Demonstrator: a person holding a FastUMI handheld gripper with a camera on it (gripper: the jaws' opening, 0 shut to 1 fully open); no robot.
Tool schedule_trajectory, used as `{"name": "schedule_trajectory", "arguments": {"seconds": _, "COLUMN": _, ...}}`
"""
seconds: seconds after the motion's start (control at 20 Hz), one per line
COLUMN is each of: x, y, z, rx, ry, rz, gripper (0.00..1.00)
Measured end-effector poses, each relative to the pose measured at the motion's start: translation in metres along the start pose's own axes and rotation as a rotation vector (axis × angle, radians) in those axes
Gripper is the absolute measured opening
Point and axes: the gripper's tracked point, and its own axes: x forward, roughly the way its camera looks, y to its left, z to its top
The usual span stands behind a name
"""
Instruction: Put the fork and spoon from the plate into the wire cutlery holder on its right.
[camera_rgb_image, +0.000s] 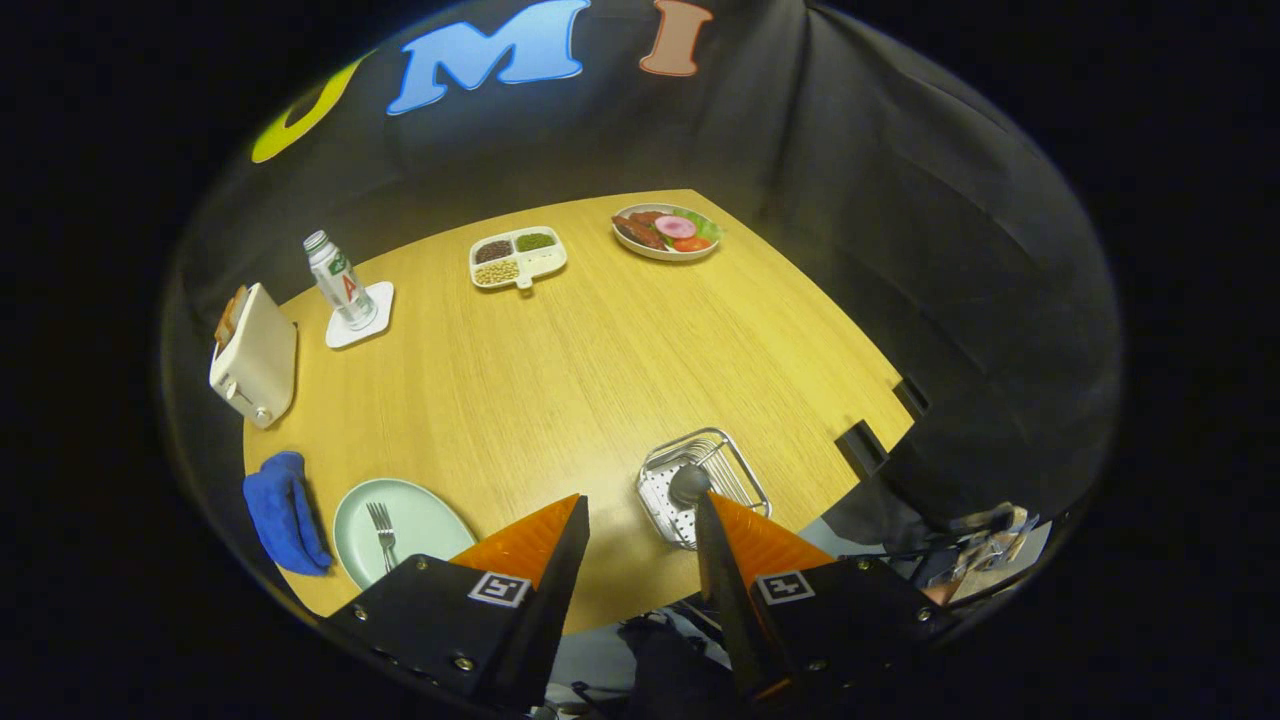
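Hovering hand-held gripper (640, 505) fingers apart, spoon (689, 484) in wire cutlery holder (735, 470) near table edge, fork (382, 530) on plate (430, 515)

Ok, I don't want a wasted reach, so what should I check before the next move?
1. Gripper open, nothing between its fingers: ok.
2. Metal fork lying on the pale green round plate, ready to fetch: ok.
3. Grey spoon settled in the wire cutlery holder: cannot tell; its bowl shows at the holder, by one fingertip.
4. Fork lined up between the fingers: not ok; it lies off to the side.
5. Blue cloth clear of the fork: ok.
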Motion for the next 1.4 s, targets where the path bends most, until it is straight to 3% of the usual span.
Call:
{"name": "schedule_trajectory", "arguments": {"seconds": 0.35, "x": -0.014, "y": 0.075, "z": -0.023, "rx": -0.126, "ry": -0.013, "rz": 0.108, "gripper": 0.68}}
{"name": "schedule_trajectory", "arguments": {"seconds": 0.85, "x": -0.019, "y": 0.174, "z": -0.093, "rx": -0.274, "ry": 0.060, "rz": 0.251, "gripper": 0.67}}
{"name": "schedule_trajectory", "arguments": {"seconds": 1.4, "x": 0.012, "y": 0.222, "z": -0.149, "rx": -0.291, "ry": 0.179, "rz": 0.298, "gripper": 0.67}}
